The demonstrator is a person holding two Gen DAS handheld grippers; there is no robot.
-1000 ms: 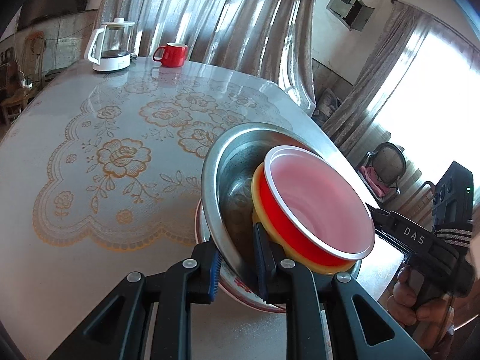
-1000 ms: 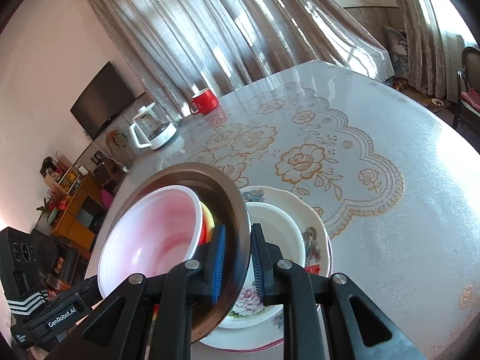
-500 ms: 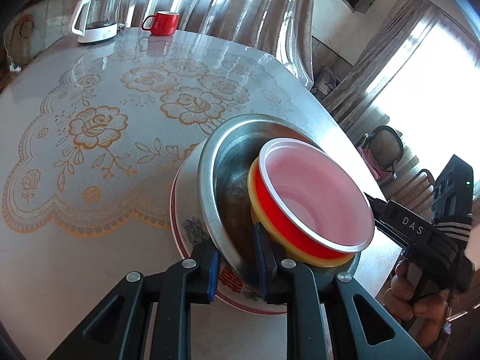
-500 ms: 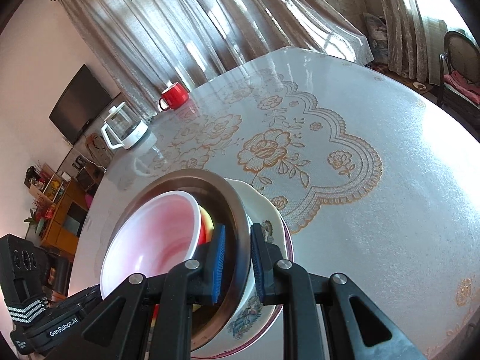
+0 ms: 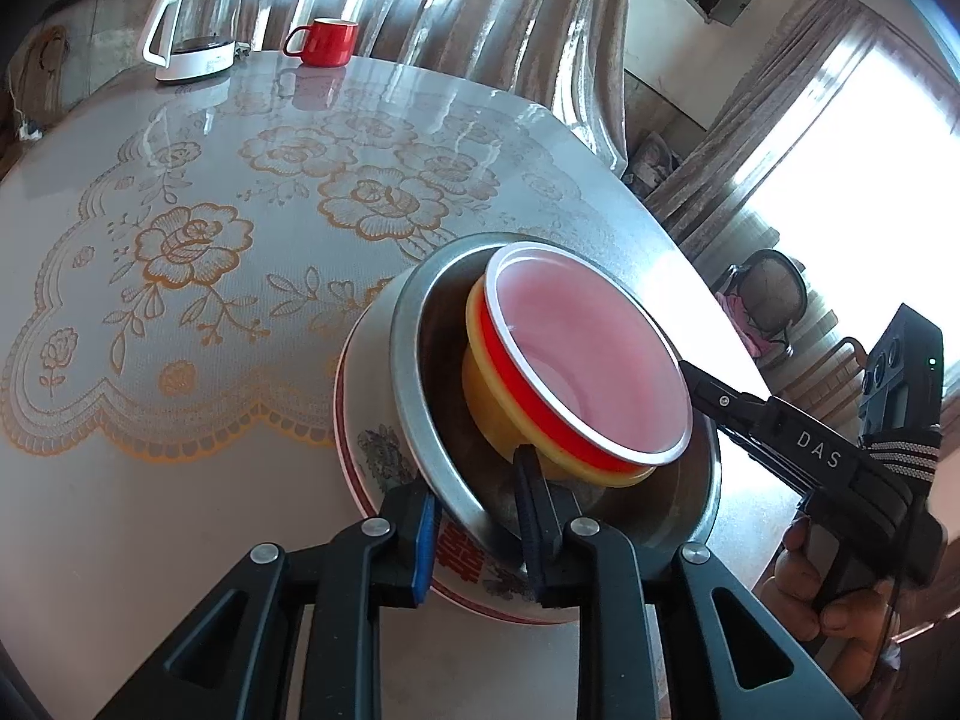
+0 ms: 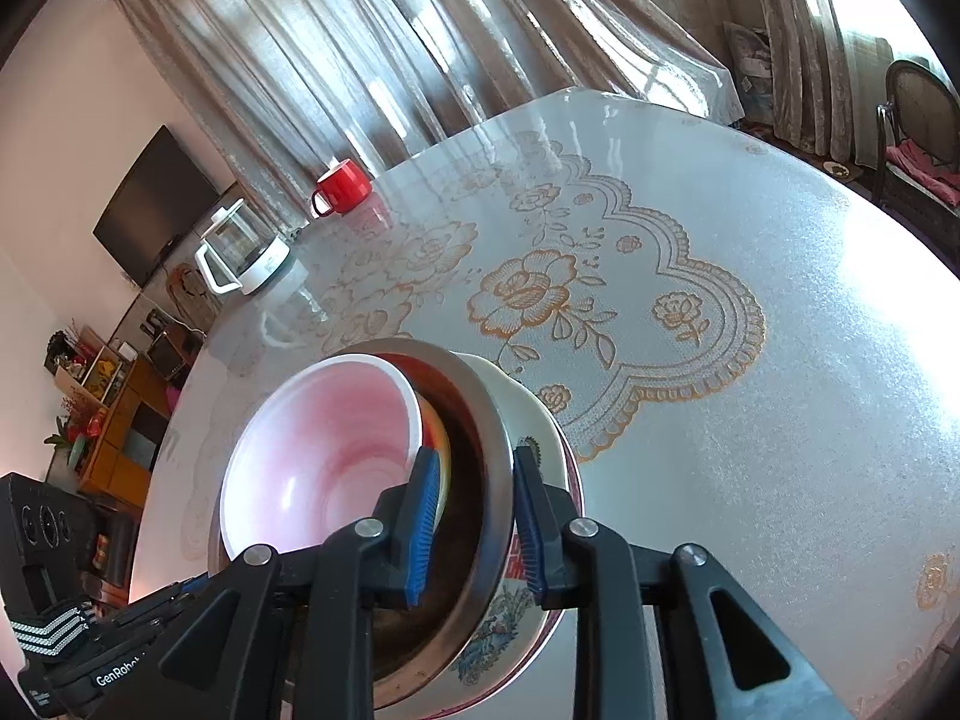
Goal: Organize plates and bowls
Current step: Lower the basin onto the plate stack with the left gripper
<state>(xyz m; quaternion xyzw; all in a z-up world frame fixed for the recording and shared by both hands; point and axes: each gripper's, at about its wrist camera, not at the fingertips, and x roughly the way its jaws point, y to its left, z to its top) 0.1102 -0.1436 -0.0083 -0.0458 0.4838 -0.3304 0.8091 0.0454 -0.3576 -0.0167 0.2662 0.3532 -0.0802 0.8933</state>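
A steel bowl point(image 5: 420, 396) holds a yellow bowl point(image 5: 489, 402) and, inside that, a red bowl with a white inside point(image 5: 588, 354). The steel bowl rests in a floral china plate point(image 5: 372, 450) on the table. My left gripper point(image 5: 477, 531) straddles the steel bowl's near rim with its jaws apart. My right gripper point(image 6: 471, 519) straddles the opposite rim point(image 6: 489, 438), also parted; it shows in the left wrist view point(image 5: 708, 387). The red bowl's inside point(image 6: 324, 456) and the plate point(image 6: 540, 420) show in the right wrist view.
A round table with a lace-patterned cloth point(image 5: 180, 252) carries a red mug point(image 5: 327, 42) and a glass kettle point(image 5: 195, 30) at the far edge. Curtains hang behind. A chair point(image 5: 768, 294) stands off the table's right side.
The steel bowl with its nested bowls came down into the floral plate and over the white bowl. Both grippers' jaws have parted slightly from the rim.
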